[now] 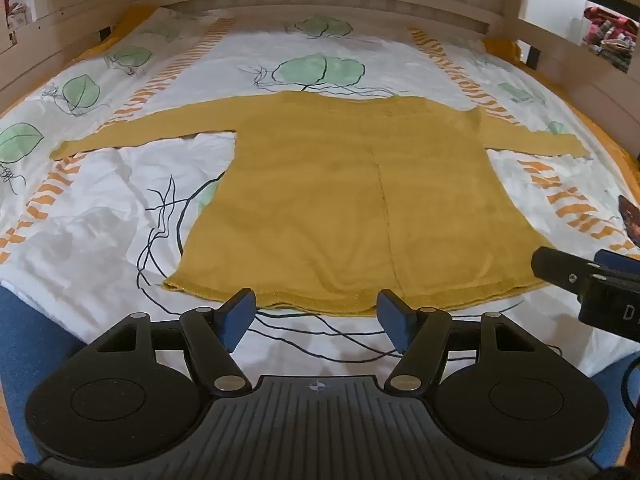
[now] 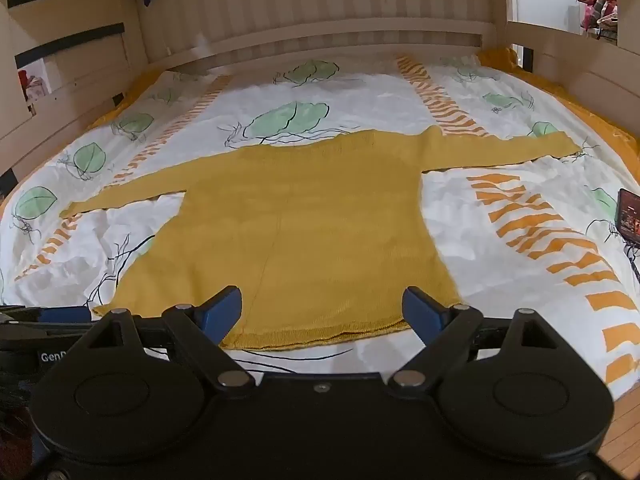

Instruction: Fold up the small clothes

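Observation:
A mustard-yellow knitted sweater lies flat on the bed, both sleeves spread sideways, hem toward me. My left gripper hovers open just short of the hem's middle, with nothing between its blue pads. The right gripper also stands open above the hem, near its right half, holding nothing. In the left wrist view the right gripper's black finger juts in from the right, by the hem's right corner. The left gripper's body shows at the lower left of the right wrist view.
The duvet cover is white with green leaves and orange stripes, and rumpled left of the sweater. A wooden slatted headboard and side rails enclose the bed. A dark phone lies at the right edge. Wooden floor shows bottom right.

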A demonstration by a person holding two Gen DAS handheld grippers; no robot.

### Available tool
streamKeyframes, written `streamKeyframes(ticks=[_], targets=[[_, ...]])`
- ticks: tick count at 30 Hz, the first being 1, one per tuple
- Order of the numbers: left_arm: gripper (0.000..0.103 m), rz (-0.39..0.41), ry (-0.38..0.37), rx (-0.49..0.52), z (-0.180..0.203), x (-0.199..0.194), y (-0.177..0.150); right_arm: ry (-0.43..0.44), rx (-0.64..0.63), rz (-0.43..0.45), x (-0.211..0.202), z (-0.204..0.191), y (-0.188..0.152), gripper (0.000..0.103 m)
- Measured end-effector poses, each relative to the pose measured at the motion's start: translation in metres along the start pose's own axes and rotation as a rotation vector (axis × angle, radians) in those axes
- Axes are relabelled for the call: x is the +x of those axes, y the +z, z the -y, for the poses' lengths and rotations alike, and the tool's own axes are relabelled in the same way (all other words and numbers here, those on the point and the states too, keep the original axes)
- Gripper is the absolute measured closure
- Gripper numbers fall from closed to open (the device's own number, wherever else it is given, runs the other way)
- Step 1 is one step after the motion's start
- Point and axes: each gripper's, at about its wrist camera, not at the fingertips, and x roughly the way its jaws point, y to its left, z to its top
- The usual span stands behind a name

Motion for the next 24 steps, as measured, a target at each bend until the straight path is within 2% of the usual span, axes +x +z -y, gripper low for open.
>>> streamKeyframes(ticks=[24], targets=[[0.037,0.001,0.021,-0.022,-0.008,0.001,0.001,-0.021,-0.006,-0.01,0.001,0.0,0.0,0.014]])
